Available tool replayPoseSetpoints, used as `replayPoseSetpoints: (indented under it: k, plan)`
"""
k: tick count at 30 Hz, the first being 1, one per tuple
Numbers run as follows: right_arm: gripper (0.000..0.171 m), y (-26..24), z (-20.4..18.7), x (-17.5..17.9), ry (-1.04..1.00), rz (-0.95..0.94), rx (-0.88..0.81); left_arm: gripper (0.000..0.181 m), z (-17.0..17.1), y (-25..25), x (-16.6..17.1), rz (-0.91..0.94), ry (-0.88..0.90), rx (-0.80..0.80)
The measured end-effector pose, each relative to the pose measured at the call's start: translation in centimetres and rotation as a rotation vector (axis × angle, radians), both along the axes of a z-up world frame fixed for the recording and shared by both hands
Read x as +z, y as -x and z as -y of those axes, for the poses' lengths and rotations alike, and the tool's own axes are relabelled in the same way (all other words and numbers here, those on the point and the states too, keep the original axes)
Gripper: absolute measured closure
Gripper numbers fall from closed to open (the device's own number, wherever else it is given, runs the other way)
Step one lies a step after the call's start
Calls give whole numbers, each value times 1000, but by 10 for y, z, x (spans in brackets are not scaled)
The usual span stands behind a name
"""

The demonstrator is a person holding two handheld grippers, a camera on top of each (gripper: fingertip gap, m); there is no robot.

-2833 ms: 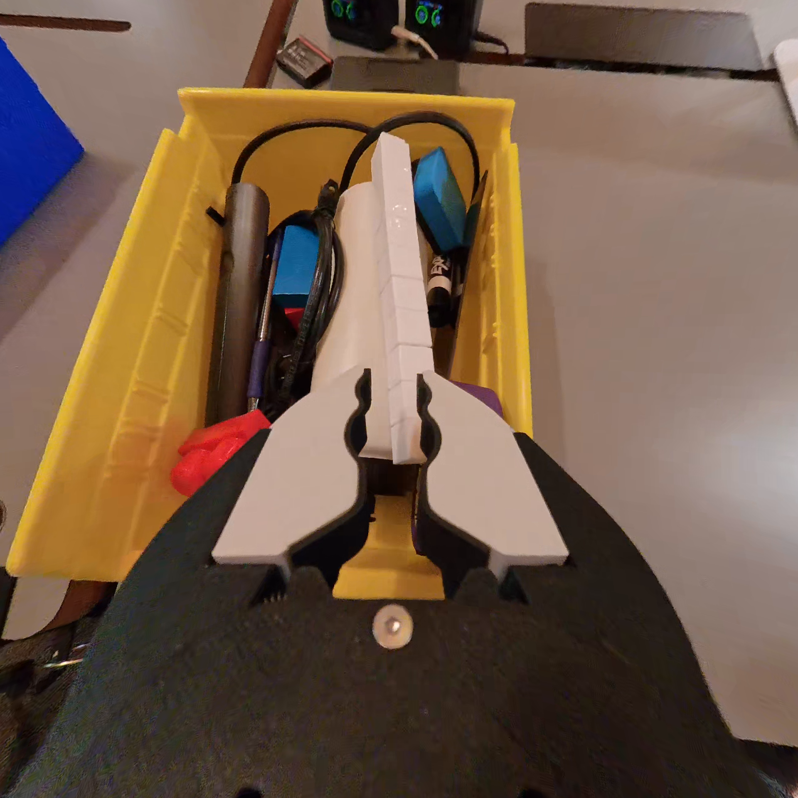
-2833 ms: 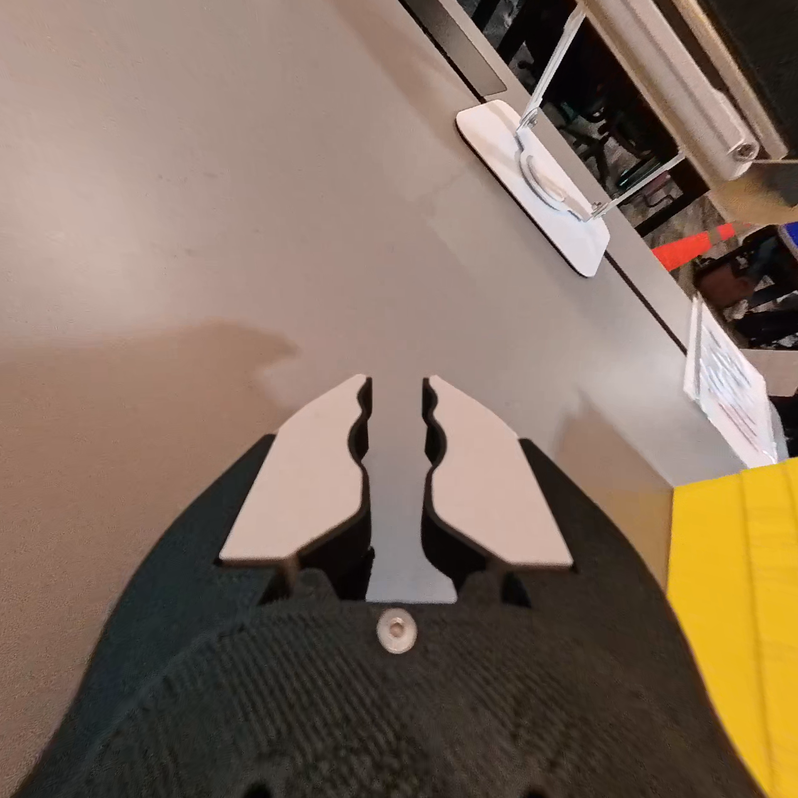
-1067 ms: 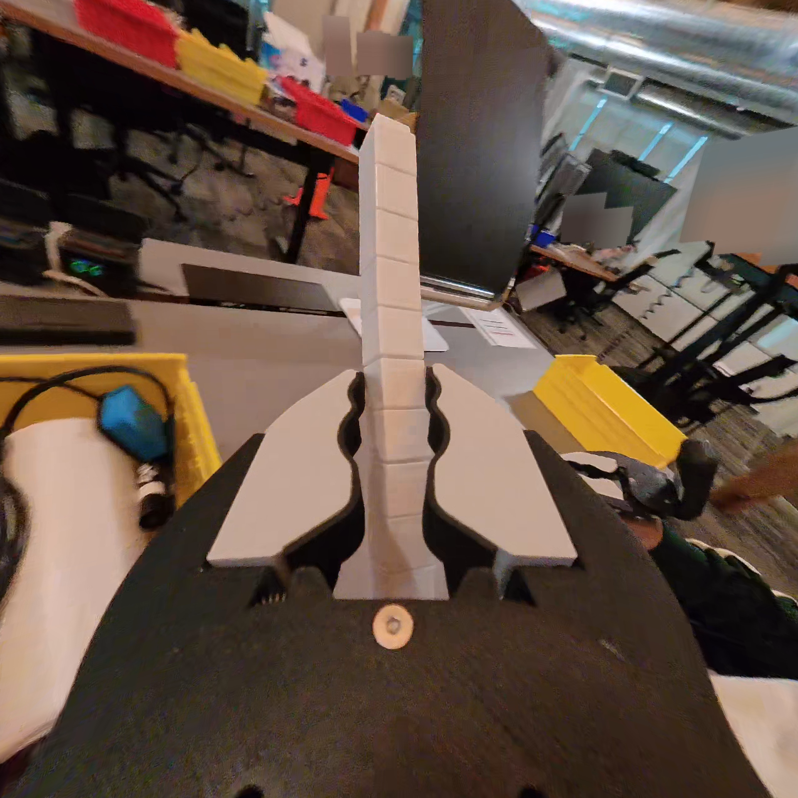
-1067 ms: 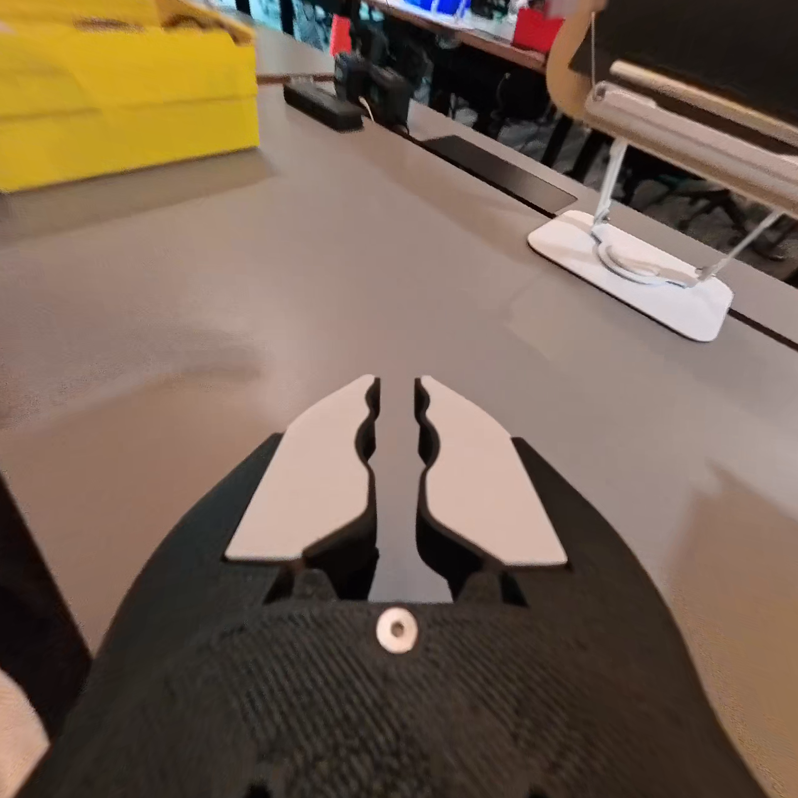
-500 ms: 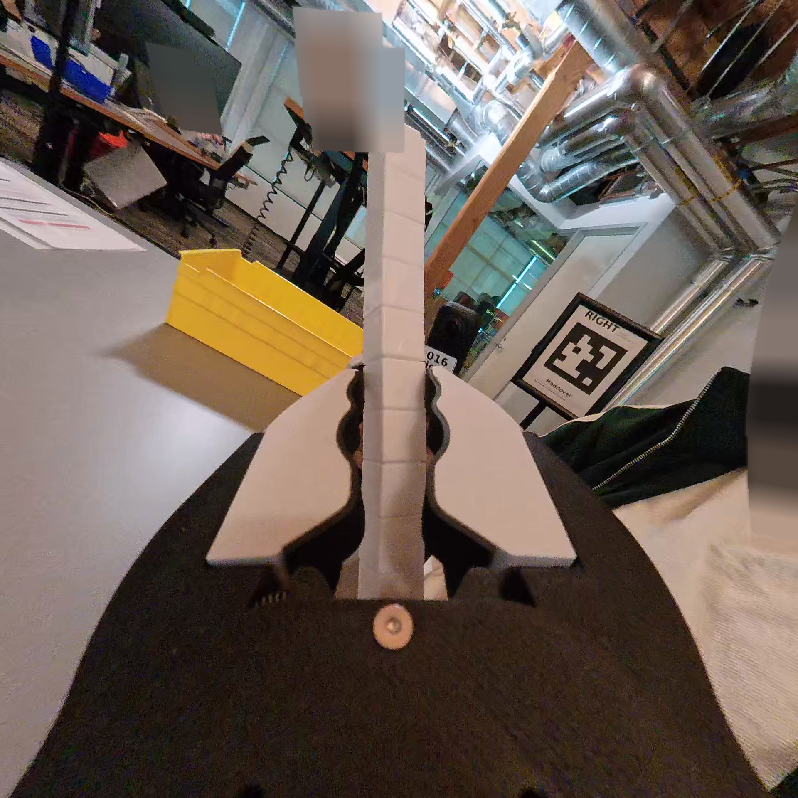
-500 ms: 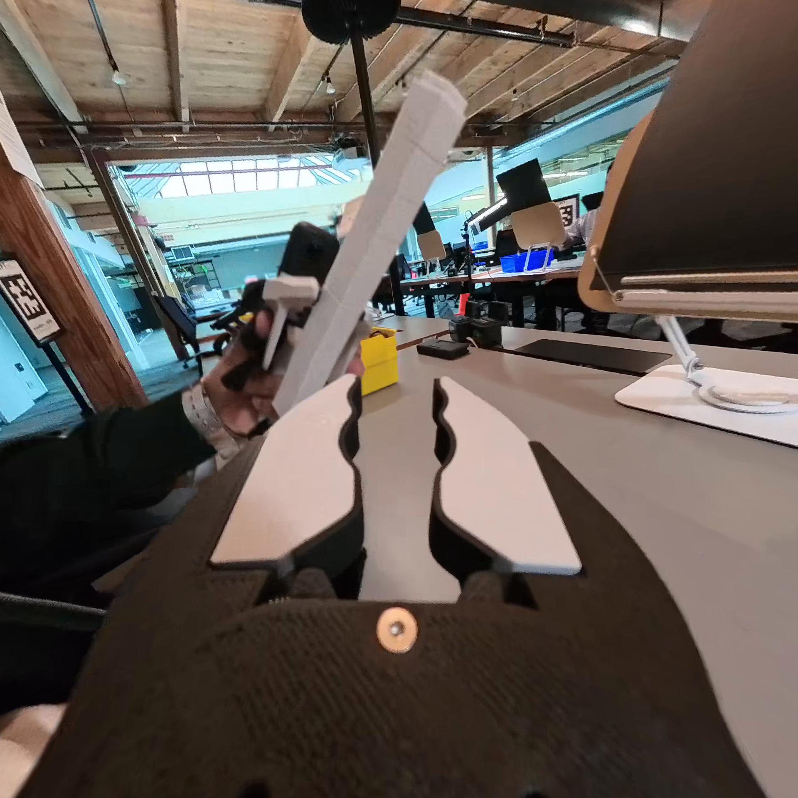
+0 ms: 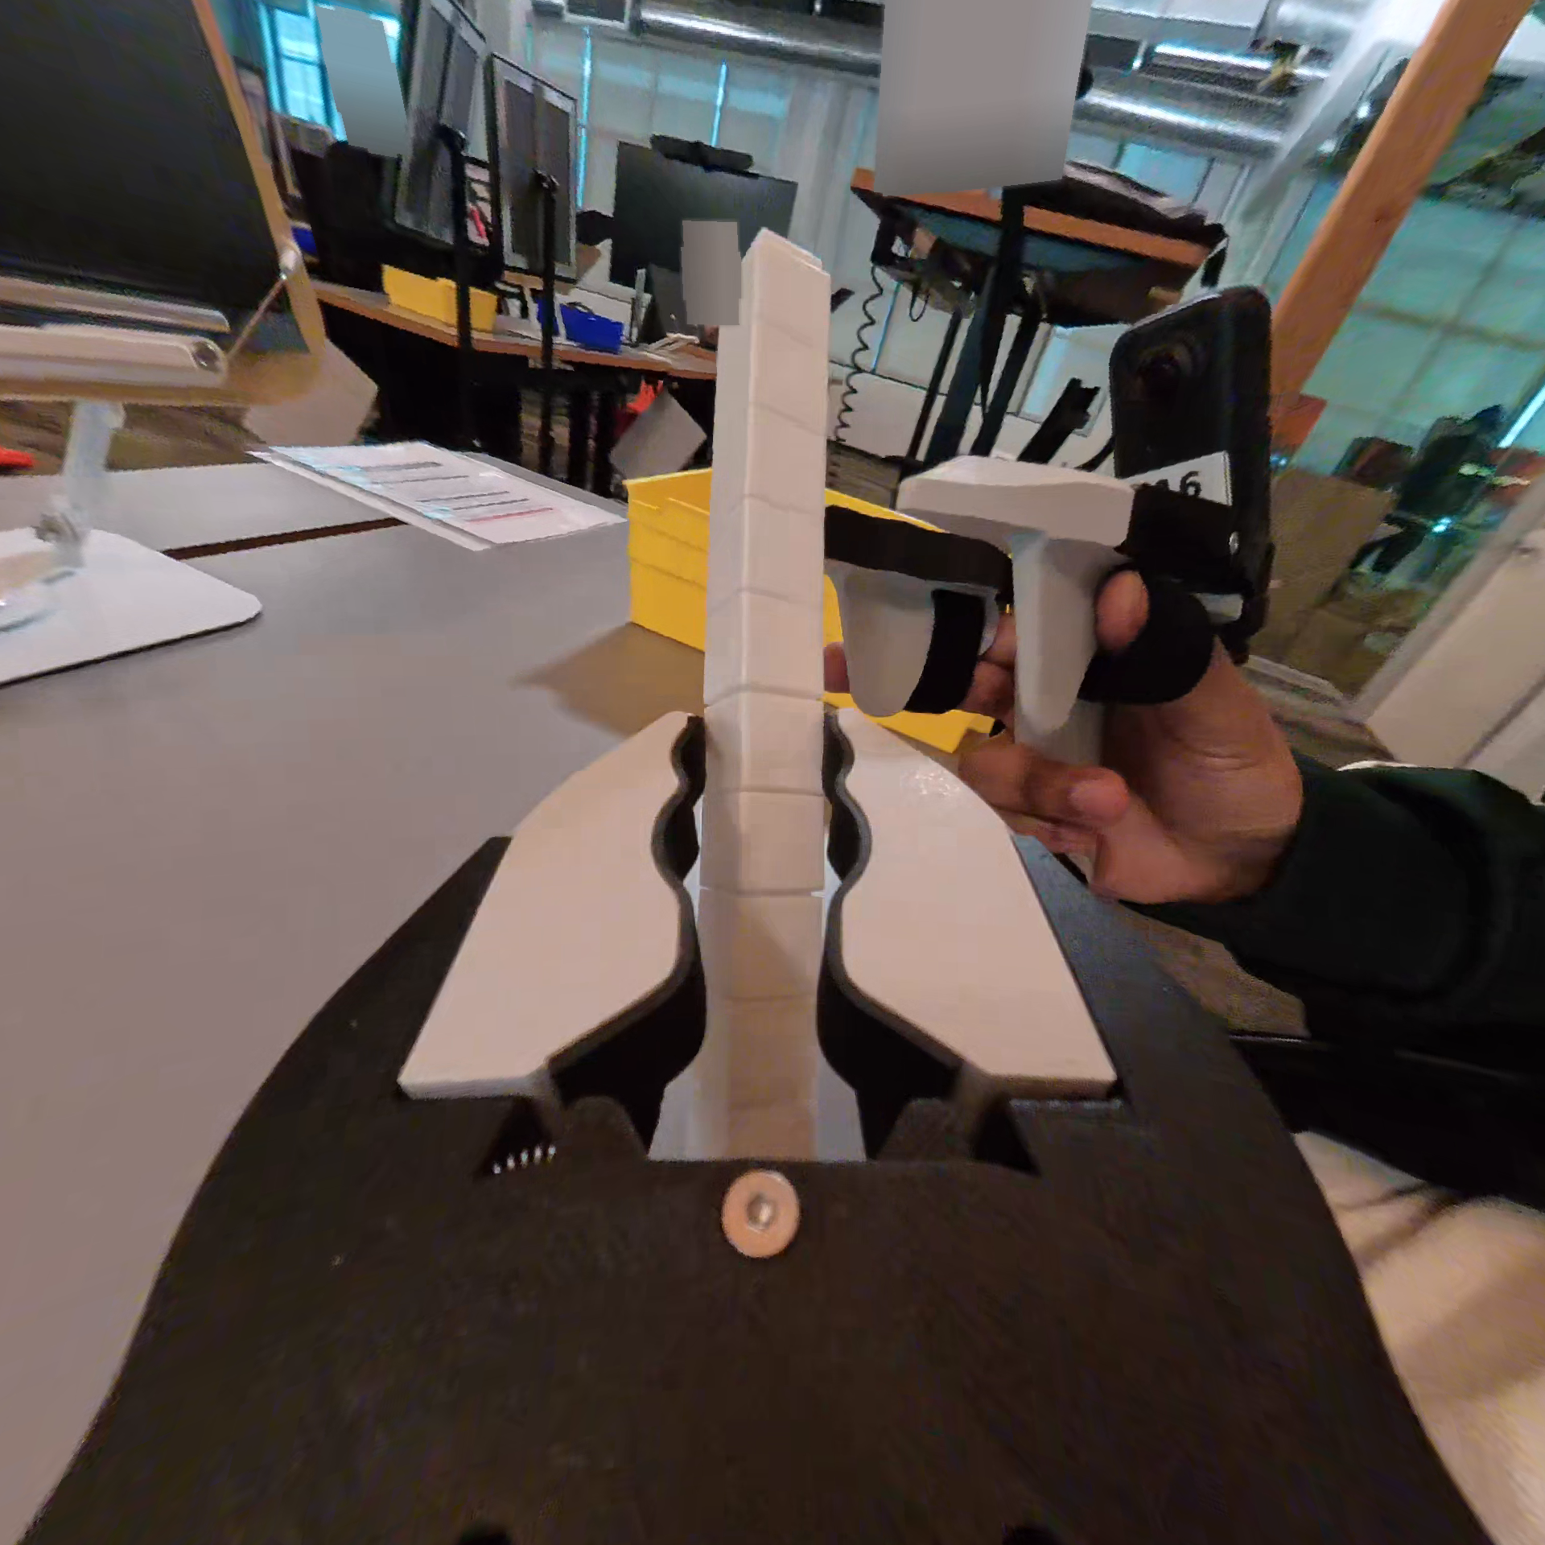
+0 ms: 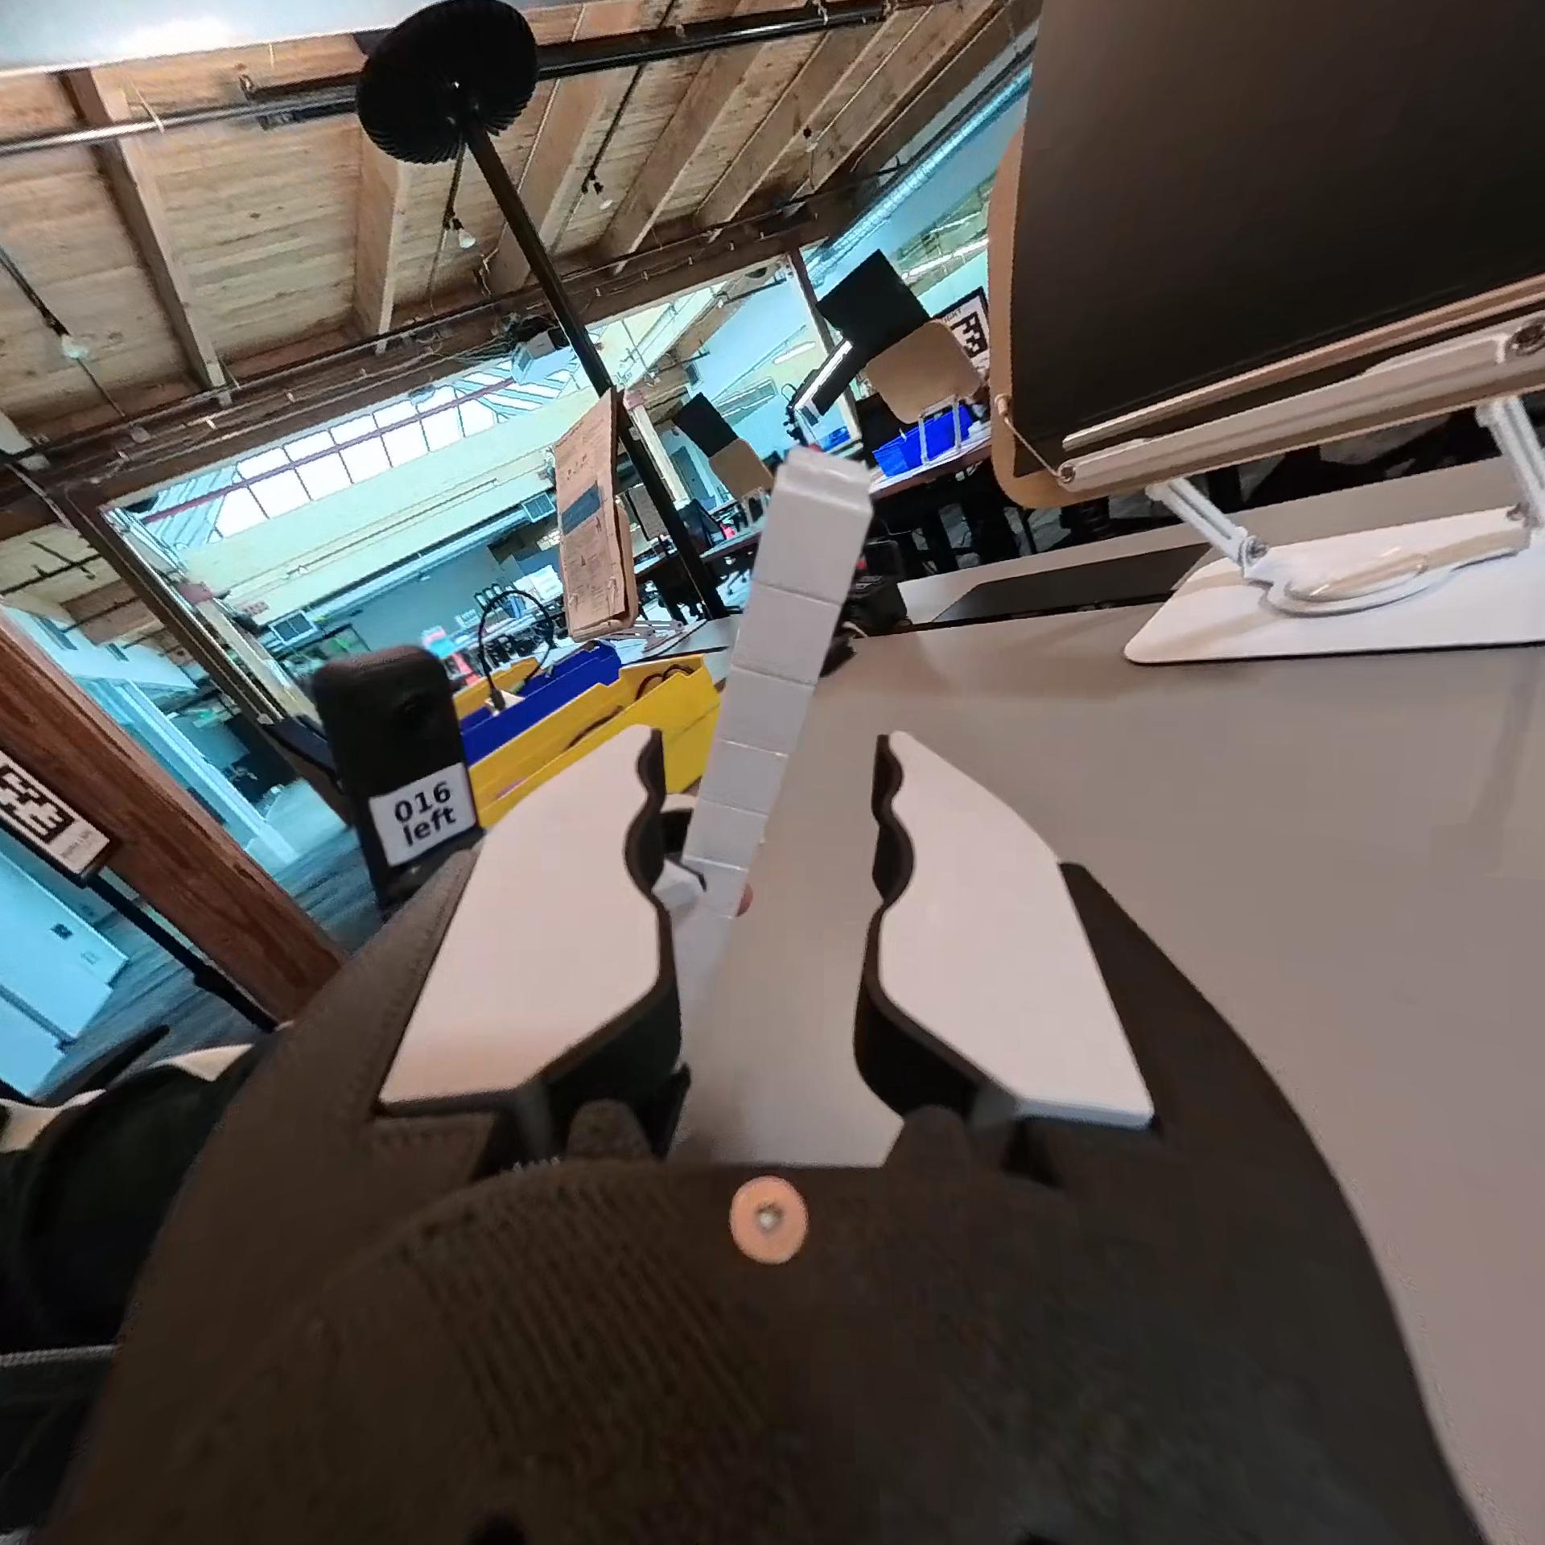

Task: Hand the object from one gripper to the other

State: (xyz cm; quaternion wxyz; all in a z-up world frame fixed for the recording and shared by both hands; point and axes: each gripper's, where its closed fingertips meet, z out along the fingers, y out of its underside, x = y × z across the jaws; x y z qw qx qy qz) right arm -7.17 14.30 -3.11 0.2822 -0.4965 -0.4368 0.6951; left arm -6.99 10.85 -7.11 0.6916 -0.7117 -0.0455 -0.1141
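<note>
Bar: my long white segmented plastic bar point(image 7: 765, 535) stands upright, long axis vertical, top leaning slightly right.
Left gripper point(image 7: 762, 736): clenched on its lower part.
Right gripper point(image 8: 765, 752): I see its fingers spread around the bar.

**Handover approach: changes noted**

Left gripper point(image 7: 762, 736) lifted clear of the yellow bin point(image 8: 602, 736), swung upward and rightward, now level over the grey table point(image 7: 251, 794). White segmented bar point(image 7: 765, 585) carried along. Right gripper point(image 8: 765, 777) raised off the table, spread wider than before, brought around the bar point(image 8: 777, 669).
</note>
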Motion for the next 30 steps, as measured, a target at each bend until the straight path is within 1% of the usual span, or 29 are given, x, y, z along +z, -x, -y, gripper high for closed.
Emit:
replayPoseSetpoints:
  k: [4,7,10,14,19,22,27,28,30]
  plan:
    - [125,-2,3,4,76,-6,31,154,-4,-9,1,-97,-11,67]
    - [127,-2,3,4,75,1,21,154,-5,-10,0,-146,-11,110]
    - [132,-3,1,5,72,-3,6,154,-7,-13,0,-153,-19,129]
    - [136,-3,1,5,75,1,19,154,-8,-16,2,-169,-38,127]
    - [140,-3,5,5,73,-6,45,153,-13,-22,-3,-180,-26,117]
    - [147,-4,7,6,71,-11,61,154,-13,-24,-4,-189,-28,116]
    - [148,-5,11,7,57,-16,85,154,-11,-27,-5,-181,-23,110]
    - [149,-5,12,7,53,-18,91,148,-10,-27,-5,-183,-23,107]
    - [149,-6,13,8,48,-22,98,128,-9,-27,-4,-192,-18,105]
